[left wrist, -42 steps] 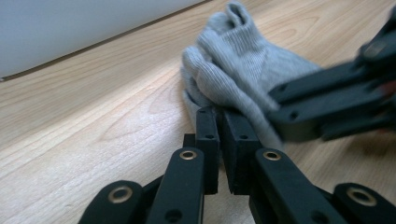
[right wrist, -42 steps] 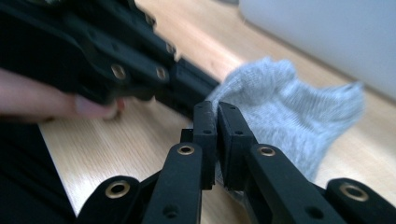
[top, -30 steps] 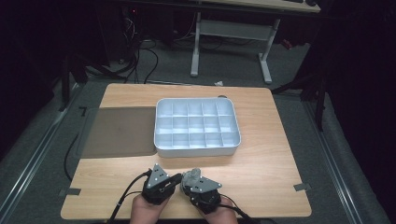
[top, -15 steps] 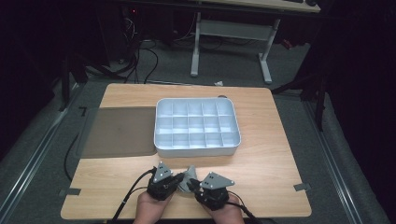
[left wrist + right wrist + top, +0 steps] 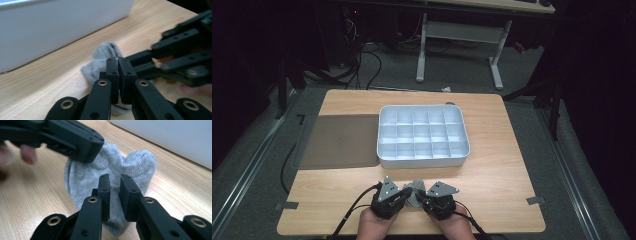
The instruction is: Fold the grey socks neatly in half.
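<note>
A small grey sock [image 5: 415, 192] lies bunched on the wooden table [image 5: 512, 165] near its front edge, between my two grippers. In the left gripper view the sock [image 5: 106, 52] sits behind the tips of my left gripper [image 5: 118, 62], whose jaws stand almost together with a thin fold of it between them. My right gripper [image 5: 115, 181] has its jaws close on a fold of the sock [image 5: 136, 162] low on its near side. The left gripper [image 5: 85, 150] reaches in from the upper left onto the sock's top edge. A hand holds each gripper at the bottom of the high view.
A white tray [image 5: 422, 163] divided into several empty compartments stands at the table's middle, just beyond the sock. A dark mat [image 5: 339, 140] lies to its left. Cables trail from both grippers over the front edge.
The two grippers, pressed together a second ago, have drawn slightly apart, the right one shifting right. The grey sock now shows between them.
</note>
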Available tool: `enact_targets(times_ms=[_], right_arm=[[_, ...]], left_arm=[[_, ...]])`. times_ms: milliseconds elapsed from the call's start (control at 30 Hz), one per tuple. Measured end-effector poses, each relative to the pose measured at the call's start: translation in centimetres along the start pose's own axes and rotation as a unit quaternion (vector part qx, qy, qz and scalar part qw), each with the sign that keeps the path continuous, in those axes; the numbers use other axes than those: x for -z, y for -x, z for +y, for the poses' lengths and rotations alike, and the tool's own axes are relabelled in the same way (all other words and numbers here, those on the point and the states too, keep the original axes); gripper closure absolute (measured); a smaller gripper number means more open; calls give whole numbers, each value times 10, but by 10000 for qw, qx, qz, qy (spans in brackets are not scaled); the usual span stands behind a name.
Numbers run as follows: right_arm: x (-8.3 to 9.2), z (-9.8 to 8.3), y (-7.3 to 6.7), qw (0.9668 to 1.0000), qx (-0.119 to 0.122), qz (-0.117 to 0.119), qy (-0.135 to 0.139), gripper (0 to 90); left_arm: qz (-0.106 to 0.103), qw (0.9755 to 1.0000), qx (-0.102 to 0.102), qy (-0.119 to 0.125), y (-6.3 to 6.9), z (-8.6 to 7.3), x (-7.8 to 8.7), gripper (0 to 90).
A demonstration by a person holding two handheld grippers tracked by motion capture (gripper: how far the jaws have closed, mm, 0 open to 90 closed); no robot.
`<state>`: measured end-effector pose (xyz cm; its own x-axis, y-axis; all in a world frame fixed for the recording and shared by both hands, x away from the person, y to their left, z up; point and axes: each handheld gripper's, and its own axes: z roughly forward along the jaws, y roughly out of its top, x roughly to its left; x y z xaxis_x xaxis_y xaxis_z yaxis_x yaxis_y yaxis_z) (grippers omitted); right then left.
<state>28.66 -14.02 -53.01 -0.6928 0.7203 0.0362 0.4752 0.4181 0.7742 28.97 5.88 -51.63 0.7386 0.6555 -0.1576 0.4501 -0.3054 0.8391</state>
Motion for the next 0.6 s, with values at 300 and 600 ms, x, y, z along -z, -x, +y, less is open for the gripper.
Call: enact_targets(times_ms=[300, 600], right_arm=[[0, 0, 1, 10000, 55, 55, -11, 810], [1, 2, 0, 10000, 60, 16, -58, 773]], left_arm=[[200, 9988, -264, -360, -7, -13, -5, 900], [206, 9988, -243, -365, -8, -14, -6, 900]])
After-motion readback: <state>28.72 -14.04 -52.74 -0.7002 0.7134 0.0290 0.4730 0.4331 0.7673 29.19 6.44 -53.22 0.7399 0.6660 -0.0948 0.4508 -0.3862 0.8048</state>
